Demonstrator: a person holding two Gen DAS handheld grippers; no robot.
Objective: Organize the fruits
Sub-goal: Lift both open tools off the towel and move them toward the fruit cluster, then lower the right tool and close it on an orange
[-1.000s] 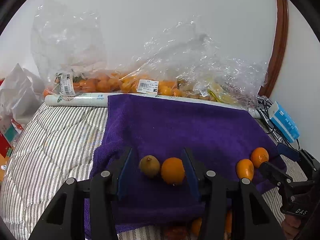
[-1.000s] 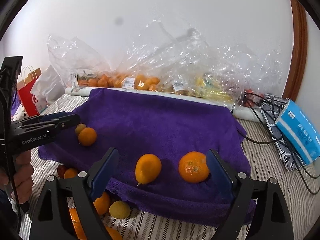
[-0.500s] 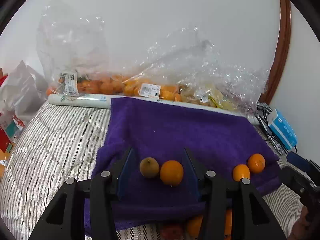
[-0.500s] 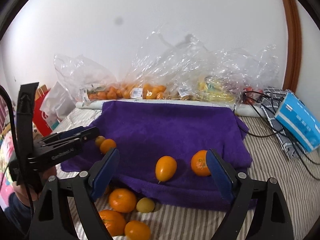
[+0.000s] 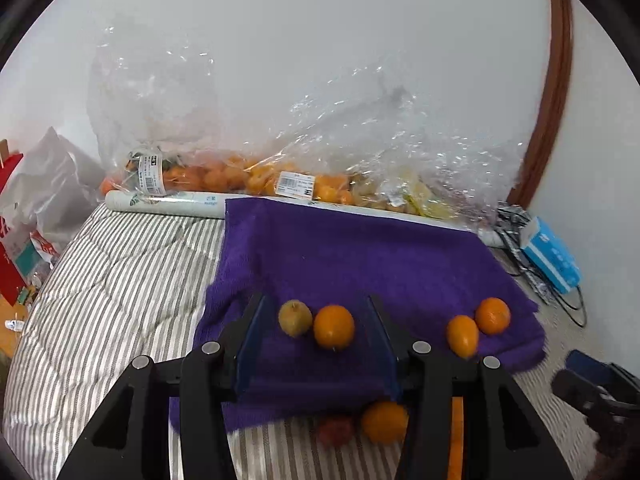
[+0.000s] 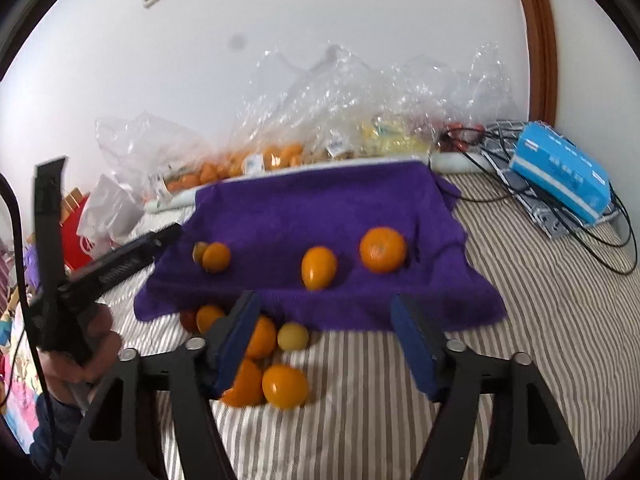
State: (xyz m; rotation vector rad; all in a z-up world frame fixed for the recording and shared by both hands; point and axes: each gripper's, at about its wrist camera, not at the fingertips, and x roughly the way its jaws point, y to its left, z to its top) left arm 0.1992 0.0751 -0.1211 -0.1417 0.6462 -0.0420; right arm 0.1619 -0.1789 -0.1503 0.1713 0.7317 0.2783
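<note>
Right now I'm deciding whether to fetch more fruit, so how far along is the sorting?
Early on. Done: two pairs sit on the purple towel, a greenish fruit beside a round orange, and an oval orange near a mandarin. In hand: nothing; both the left tongs and right tongs are empty, the right just narrowing. Left: a loose pile on the striped bedding.

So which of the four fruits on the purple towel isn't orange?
The small greenish-brown fruit at the left, touching a round orange one; the other two fruits are orange too.
</note>
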